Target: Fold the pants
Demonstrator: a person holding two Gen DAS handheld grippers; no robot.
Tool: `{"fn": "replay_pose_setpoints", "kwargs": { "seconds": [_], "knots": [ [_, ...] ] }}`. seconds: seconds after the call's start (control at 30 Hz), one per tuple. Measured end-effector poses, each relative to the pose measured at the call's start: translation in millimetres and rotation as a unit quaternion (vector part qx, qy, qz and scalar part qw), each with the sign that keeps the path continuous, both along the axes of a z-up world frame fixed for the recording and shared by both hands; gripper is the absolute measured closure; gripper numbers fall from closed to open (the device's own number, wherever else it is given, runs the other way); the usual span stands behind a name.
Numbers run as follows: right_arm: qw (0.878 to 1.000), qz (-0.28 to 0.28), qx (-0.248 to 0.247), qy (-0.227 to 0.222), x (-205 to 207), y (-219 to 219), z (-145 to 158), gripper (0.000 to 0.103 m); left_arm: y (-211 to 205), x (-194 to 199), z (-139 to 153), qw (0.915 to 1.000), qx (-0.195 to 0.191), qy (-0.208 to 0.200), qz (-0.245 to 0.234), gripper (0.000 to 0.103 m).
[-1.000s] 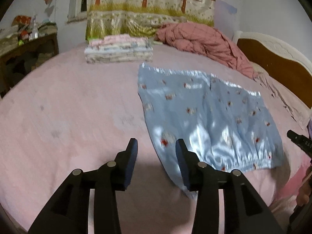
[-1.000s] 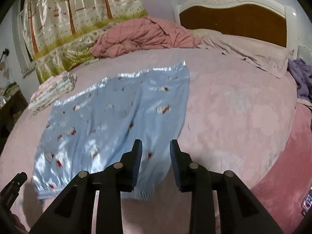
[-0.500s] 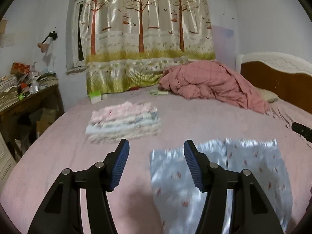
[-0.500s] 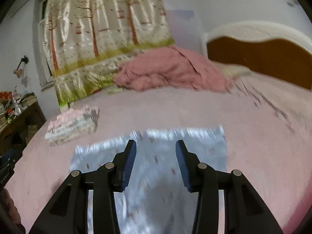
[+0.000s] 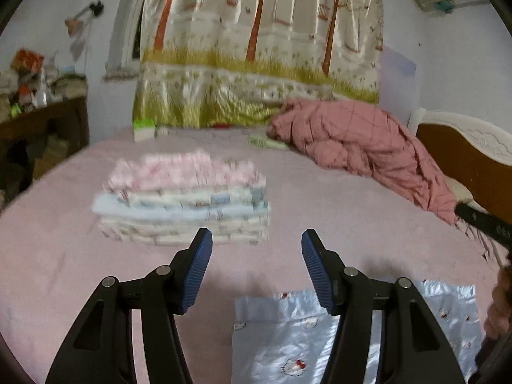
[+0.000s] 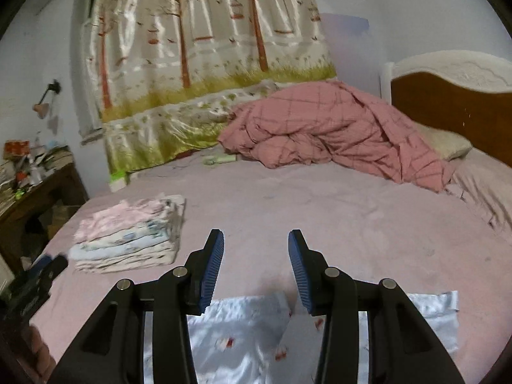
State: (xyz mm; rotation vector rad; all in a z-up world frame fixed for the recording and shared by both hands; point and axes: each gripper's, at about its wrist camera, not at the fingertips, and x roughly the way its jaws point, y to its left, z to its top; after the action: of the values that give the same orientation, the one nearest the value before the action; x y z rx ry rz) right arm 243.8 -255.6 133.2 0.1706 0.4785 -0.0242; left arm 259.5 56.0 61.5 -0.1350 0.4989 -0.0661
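Shiny light-blue pants [image 5: 288, 345] with a small cartoon print lie flat on the pink bed sheet [image 5: 48, 272], at the bottom of both views. In the right wrist view the pants [image 6: 243, 336] show their far edge, with a gap between the two legs. My left gripper [image 5: 256, 246] hovers over the far edge of the pants. It is open, with nothing between its blue pads. My right gripper [image 6: 255, 246] is open and empty too, above the same edge. Each view shows part of the other gripper at its side edge.
A stack of folded clothes [image 5: 185, 204] sits on the bed ahead and to the left, also the stack [image 6: 131, 236]. A crumpled pink quilt [image 6: 326, 128] lies at the back by the headboard [image 6: 448, 96]. A cluttered wooden desk [image 5: 38, 118] stands left of the bed.
Both grippers travelled forward over the pants to their far edge and rose. The views swung up toward the curtain and the folded stack. Both pairs of jaws stand wider than before.
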Motion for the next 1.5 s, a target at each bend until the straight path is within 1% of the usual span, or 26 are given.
{"fn": "replay_pose_setpoints", "kwargs": {
  "seconds": [0.07, 0.1, 0.13, 0.2, 0.23, 0.3, 0.43, 0.5, 0.7, 0.8, 0.93, 0.97, 1.0, 1.03, 1.1, 1.2, 1.3, 1.4, 1.5],
  "knots": [
    [1.000, 0.001, 0.005, 0.016, 24.1, -0.6, -20.6, 0.060, -2.6, 11.5, -24.3, 0.9995, 0.013, 0.030, -0.003, 0.046],
    [1.000, 0.000, 0.002, 0.024, 30.8, -2.6, -33.1, 0.060, -2.6, 21.6, -35.8, 0.9984, 0.021, 0.052, -0.001, 0.046],
    [1.000, 0.000, 0.000, 0.029, 33.4, -3.4, -42.2, 0.060, -0.6, 28.4, -44.0, 0.9975, 0.019, 0.068, 0.001, 0.046],
    [0.999, 0.009, 0.010, 0.050, 44.5, -8.1, -71.2, 0.060, 4.4, 37.4, -57.5, 0.9963, 0.001, 0.086, -0.002, 0.046],
    [0.998, 0.015, 0.013, 0.062, 48.4, -9.6, -80.1, 0.060, 7.8, 40.7, -64.1, 0.9951, -0.011, 0.098, -0.004, 0.046],
    [0.995, 0.021, 0.007, 0.102, 65.3, -11.3, -102.0, 0.060, 12.3, 46.2, -75.0, 0.9925, -0.025, 0.120, -0.004, 0.046],
    [0.990, 0.026, 0.010, 0.136, 75.8, -19.7, -126.7, 0.060, 19.8, 51.6, -88.0, 0.9878, -0.054, 0.146, -0.004, 0.046],
    [0.988, 0.029, 0.019, 0.149, 80.4, -23.0, -135.1, 0.060, 20.6, 52.5, -91.8, 0.9864, -0.060, 0.153, -0.003, 0.046],
    [0.980, 0.045, 0.030, 0.193, 89.2, -24.6, -156.7, 0.060, 19.2, 55.3, -97.7, 0.9847, -0.056, 0.165, 0.001, 0.046],
    [0.976, 0.056, 0.038, 0.206, 93.3, -23.9, -166.5, 0.060, 23.2, 55.9, -98.5, 0.9840, -0.062, 0.167, 0.005, 0.046],
    [0.974, 0.061, 0.038, 0.216, 98.7, -21.7, -179.2, 0.060, 28.8, 56.5, -98.6, 0.9834, -0.069, 0.168, 0.010, 0.046],
    [0.973, 0.059, 0.039, 0.219, 99.8, -21.7, -181.9, 0.063, 29.1, 56.5, -98.9, 0.9833, -0.070, 0.168, 0.011, 0.046],
    [0.974, 0.054, 0.037, 0.219, 100.8, -21.3, -183.9, 0.073, 28.9, 56.7, -98.9, 0.9832, -0.069, 0.169, 0.011, 0.046],
    [0.974, 0.051, 0.034, 0.218, 101.6, -20.5, -185.6, 0.085, 28.6, 56.7, -98.8, 0.9832, -0.070, 0.169, 0.011, 0.046],
    [0.974, 0.052, 0.029, 0.218, 102.0, -19.7, -186.5, 0.098, 28.0, 56.6, -98.5, 0.9832, -0.070, 0.169, 0.008, 0.046],
    [0.978, 0.036, 0.025, 0.203, 98.4, -22.5, -180.9, 0.099, 26.3, 56.4, -97.9, 0.9832, -0.071, 0.168, 0.001, 0.046],
    [0.982, 0.009, 0.015, 0.188, 94.0, -29.7, -172.1, 0.099, 27.5, 58.2, -100.3, 0.9806, -0.087, 0.176, -0.008, 0.046],
    [0.982, -0.010, 0.014, 0.187, 92.6, -37.1, -168.8, 0.099, 27.3, 60.4, -105.2, 0.9763, -0.107, 0.187, -0.022, 0.046],
    [0.982, -0.015, 0.006, 0.189, 92.8, -38.2, -169.2, 0.099, 22.1, 61.7, -109.2, 0.9731, -0.113, 0.196, -0.042, 0.046]
  ]
}}
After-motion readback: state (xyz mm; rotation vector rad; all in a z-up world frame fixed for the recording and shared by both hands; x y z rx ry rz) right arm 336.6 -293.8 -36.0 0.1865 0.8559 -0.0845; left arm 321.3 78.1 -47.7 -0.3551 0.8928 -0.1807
